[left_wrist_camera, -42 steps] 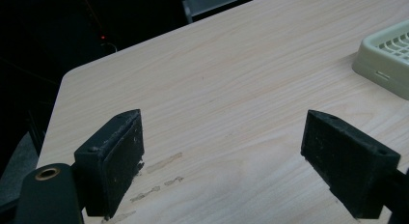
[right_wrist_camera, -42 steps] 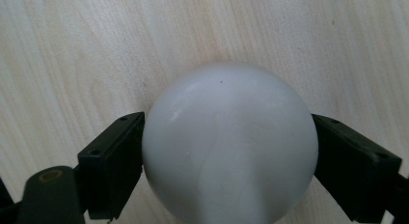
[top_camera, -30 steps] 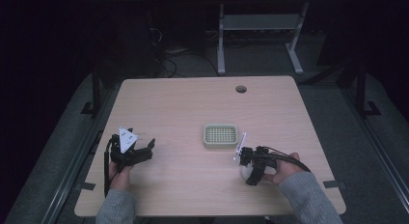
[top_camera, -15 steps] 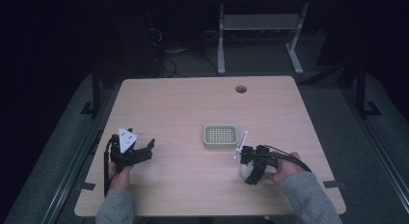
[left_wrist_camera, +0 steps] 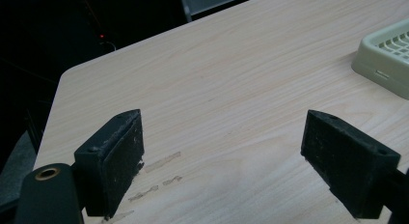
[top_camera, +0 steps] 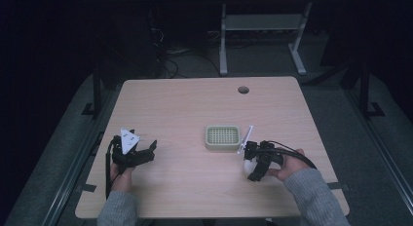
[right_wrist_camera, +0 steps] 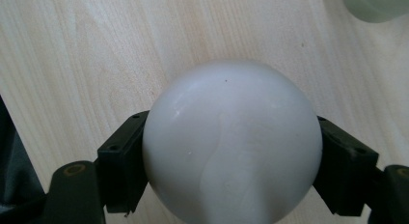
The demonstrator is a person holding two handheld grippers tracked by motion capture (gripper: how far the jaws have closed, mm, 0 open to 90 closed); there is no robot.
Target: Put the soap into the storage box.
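A smooth white ball (right_wrist_camera: 231, 142) sits between the two black jaws of my right gripper (right_wrist_camera: 231, 161), which is shut on it just above the wooden table. From above, the right gripper (top_camera: 252, 166) and the ball (top_camera: 248, 165) are at the front right, a little in front of a pale green slatted tray (top_camera: 223, 137). My left gripper (top_camera: 146, 152) rests at the front left with its jaws wide apart and nothing between them. In the left gripper view the left gripper (left_wrist_camera: 236, 161) points over bare wood, and a corner of the tray (left_wrist_camera: 386, 60) lies far to its right.
The light wood table (top_camera: 195, 109) has a round cable hole (top_camera: 243, 89) near its back edge. A white desk frame (top_camera: 263, 26) and cables stand on the dark floor behind. Cables trail from both grippers.
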